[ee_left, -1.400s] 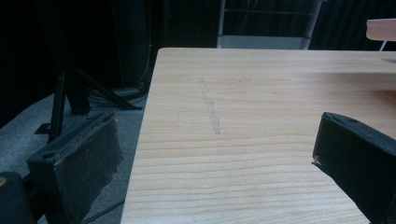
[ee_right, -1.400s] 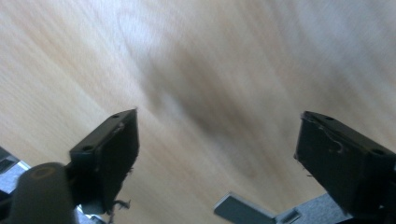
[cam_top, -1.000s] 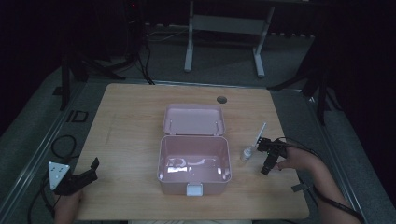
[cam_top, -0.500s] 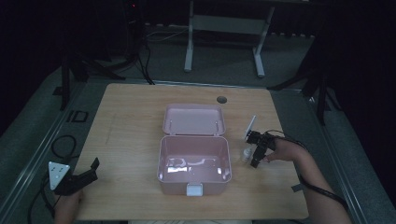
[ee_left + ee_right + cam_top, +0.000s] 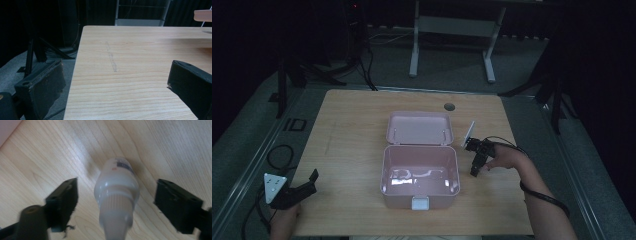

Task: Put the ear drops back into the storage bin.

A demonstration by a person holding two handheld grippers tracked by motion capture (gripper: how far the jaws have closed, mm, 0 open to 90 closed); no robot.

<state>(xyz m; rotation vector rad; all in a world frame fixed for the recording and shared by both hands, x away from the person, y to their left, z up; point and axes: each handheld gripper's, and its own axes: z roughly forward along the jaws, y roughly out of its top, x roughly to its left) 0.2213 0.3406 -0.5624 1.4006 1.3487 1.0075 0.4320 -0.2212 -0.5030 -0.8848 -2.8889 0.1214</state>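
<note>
On the wooden bench (image 5: 357, 130), right of the open pink plastic box (image 5: 419, 172), a small white plastic dropper bottle (image 5: 117, 187) is straddled by the right claw (image 5: 115, 205), whose jaws, just closing, are still apart. It is judged light and slippery; the ribbed cap is best gripped. The left claw (image 5: 115, 87) is apart, empty.

The left gripper (image 5: 297, 191) is black, with a grey three-cornered plate (image 5: 272, 186) at its rear bearing small dark dots. Its jaws carry worn, rough black pads (image 5: 47, 87). The right gripper (image 5: 477, 159) is black too, with frayed pad edges (image 5: 65, 203) and a dark cable (image 5: 539, 192) trailing back along the bare forearm.
</note>
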